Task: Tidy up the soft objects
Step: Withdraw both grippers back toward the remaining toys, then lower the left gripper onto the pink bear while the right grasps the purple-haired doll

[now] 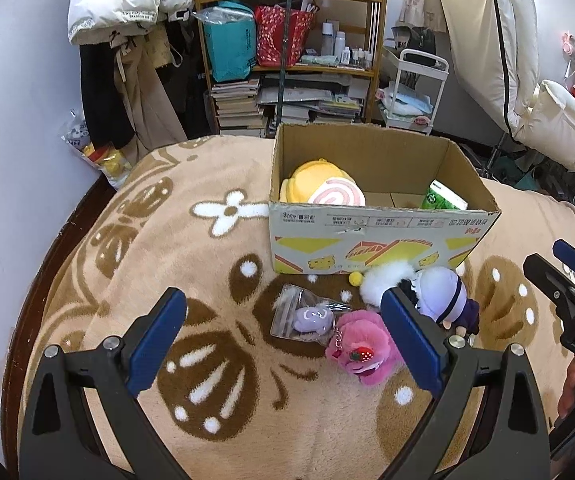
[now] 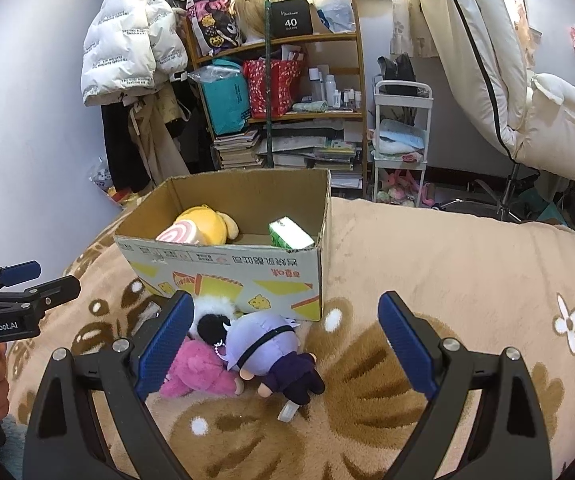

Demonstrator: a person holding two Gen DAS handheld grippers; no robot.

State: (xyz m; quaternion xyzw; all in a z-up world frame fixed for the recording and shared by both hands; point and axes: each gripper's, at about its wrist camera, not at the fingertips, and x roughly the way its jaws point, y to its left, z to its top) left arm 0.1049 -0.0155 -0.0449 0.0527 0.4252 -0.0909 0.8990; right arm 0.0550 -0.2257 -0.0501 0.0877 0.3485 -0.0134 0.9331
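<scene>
An open cardboard box (image 1: 367,232) stands on the brown patterned blanket (image 1: 191,264); it also shows in the right wrist view (image 2: 231,276). Inside lie a yellow plush with a pink swirl (image 1: 319,186) and a green pack (image 1: 443,198). In front of the box lie a pink plush (image 1: 361,348), a lilac-haired doll (image 1: 447,300), a white fluffy toy (image 1: 387,280) and a small purple toy in a clear bag (image 1: 307,318). My left gripper (image 1: 283,340) is open above the bagged toy and pink plush. My right gripper (image 2: 287,348) is open over the doll (image 2: 271,348).
A cluttered shelf (image 1: 287,48) with books and bags stands behind the bed. Coats hang at the back left (image 1: 127,40). A white cart (image 2: 401,136) and hanging bedding (image 2: 487,60) are at the right. The blanket spreads wide to the right of the box (image 2: 467,260).
</scene>
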